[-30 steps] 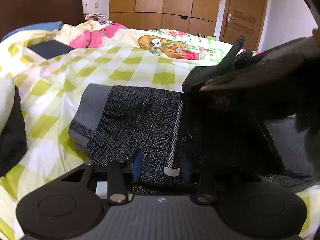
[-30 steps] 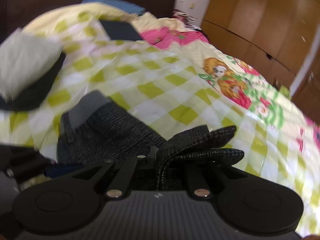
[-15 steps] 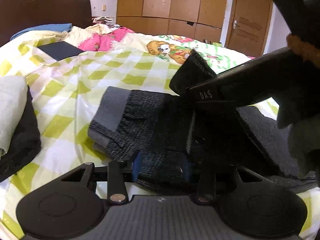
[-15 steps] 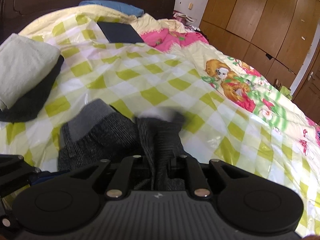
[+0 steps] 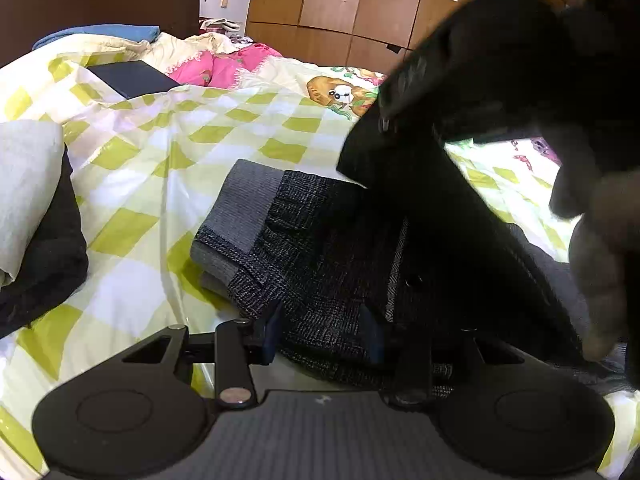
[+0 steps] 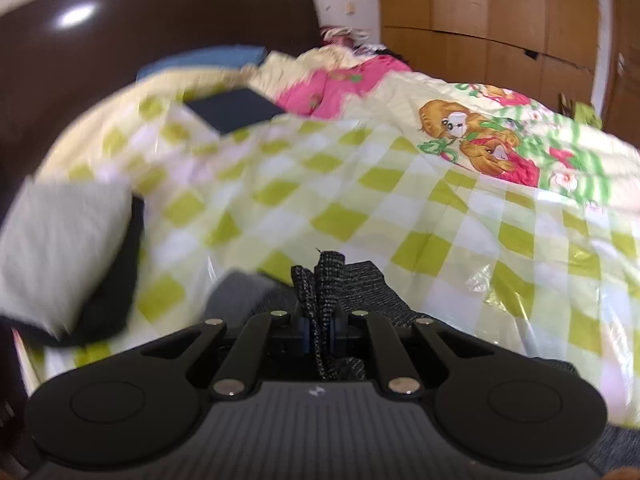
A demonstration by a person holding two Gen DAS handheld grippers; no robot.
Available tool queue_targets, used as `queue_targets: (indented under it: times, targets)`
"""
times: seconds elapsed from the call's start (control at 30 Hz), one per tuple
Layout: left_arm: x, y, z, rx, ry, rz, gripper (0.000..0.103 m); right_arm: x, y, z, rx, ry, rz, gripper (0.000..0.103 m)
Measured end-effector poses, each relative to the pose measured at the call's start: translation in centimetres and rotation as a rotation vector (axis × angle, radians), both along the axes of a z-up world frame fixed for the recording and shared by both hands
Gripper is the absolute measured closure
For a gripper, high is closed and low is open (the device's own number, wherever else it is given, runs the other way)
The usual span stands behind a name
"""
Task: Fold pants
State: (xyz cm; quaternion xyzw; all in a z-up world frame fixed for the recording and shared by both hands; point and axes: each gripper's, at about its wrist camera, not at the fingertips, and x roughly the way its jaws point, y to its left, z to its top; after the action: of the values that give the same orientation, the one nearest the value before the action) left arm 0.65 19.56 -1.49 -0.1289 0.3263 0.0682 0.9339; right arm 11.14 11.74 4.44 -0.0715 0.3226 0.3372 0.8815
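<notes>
Dark grey woven pants (image 5: 320, 248) lie folded on the yellow-checked bed cover (image 5: 168, 168), with a lighter grey lining at their left end. My left gripper (image 5: 322, 336) is at their near edge; its blue pads (image 5: 270, 332) press a thick fold of the fabric from both sides. My right gripper (image 6: 320, 328) is shut on a thin bunch of the pants' fabric (image 6: 328, 276), which stands upright between its jaws. In the left wrist view the right gripper (image 5: 386, 122) hovers above the pants, and the held cloth (image 5: 420, 208) hangs down dark from it.
A folded white cloth on a black garment (image 5: 32, 208) lies at the left of the bed. Further back are a dark blue flat item (image 5: 128, 78) and pink bedding (image 5: 224, 68). A headboard (image 6: 160, 28) and wooden wardrobe (image 5: 352, 4) stand behind. A person's finger (image 5: 600, 280) shows at the right.
The right gripper has rolled and risen with the fabric, which now stands upright in its jaws instead of lying sideways. In the left wrist view it looms higher and closer.
</notes>
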Motion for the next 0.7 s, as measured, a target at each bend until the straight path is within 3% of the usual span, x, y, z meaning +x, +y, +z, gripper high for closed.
queue_targets:
  times: [0.23, 0.33, 0.47, 0.6, 0.7]
  targets:
    - [-0.1, 0.0, -0.1, -0.001, 0.004, -0.001, 0.049, -1.2, 3.1, 1.0, 0.009, -0.069, 0.090, 0.094]
    - [-0.2, 0.0, 0.0, 0.006, 0.009, 0.000, 0.049, -1.6, 5.0, -0.4, -0.042, -0.039, 0.156, 0.091]
    - [-0.8, 1.0, -0.2, -0.005, 0.037, 0.038, 0.049, -1.3, 5.8, -2.5, -0.037, 0.036, 0.192, 0.087]
    - [-1.8, 1.7, 0.1, 0.006, 0.036, 0.068, 0.049, -1.1, 5.1, -2.6, 0.075, 0.128, 0.231, 0.062]
    - [-2.9, 2.2, 0.3, 0.034, 0.045, 0.095, 0.048, -2.4, 5.2, -1.7, 0.120, 0.109, 0.303, 0.055]
